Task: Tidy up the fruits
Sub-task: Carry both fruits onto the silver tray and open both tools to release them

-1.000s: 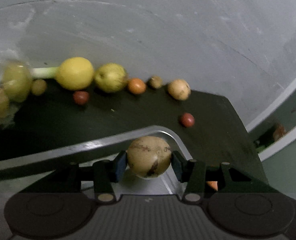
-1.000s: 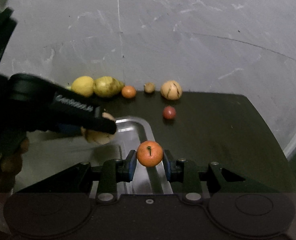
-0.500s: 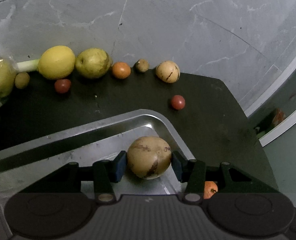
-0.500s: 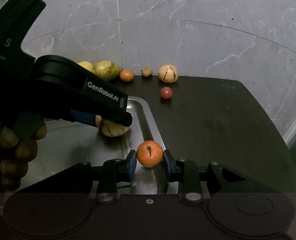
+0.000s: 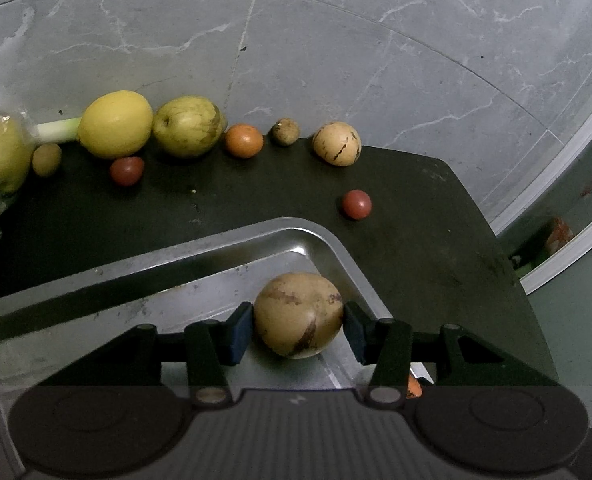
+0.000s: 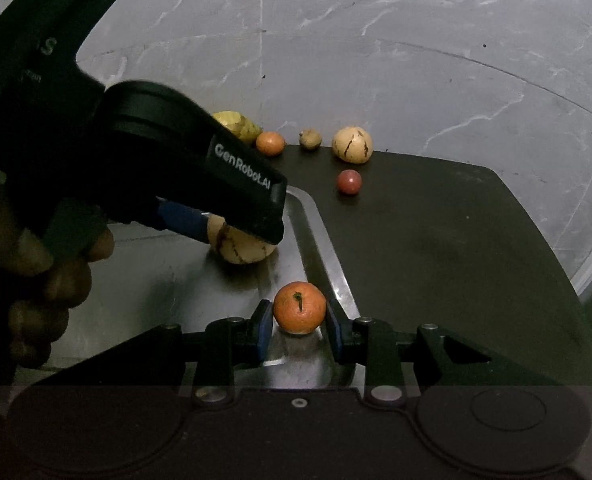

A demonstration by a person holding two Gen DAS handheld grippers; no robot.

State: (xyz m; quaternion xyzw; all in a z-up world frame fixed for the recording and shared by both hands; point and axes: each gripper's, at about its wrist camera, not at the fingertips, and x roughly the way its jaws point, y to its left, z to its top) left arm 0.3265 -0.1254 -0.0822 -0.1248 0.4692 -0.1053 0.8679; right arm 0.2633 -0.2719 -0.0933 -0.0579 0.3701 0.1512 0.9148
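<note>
You are at the set-down step: both fruits hang over the shiny rectangular steel tray (image 5: 200, 276), your landmark, which lies on the dark bench (image 5: 436, 240). Your left tool (image 5: 298, 326) is clamped on a round tan fruit with brown streaks (image 5: 298, 314), just inside the tray's far right corner, close above its floor. Your right tool (image 6: 299, 326) grips a small orange tangerine (image 6: 299, 307) beside the tray's right rim. Next, I judge, lower each until it rests, then spread the pads gently so neither rolls. More fruits wait beyond the tray's far edge, against the grey wall.
</note>
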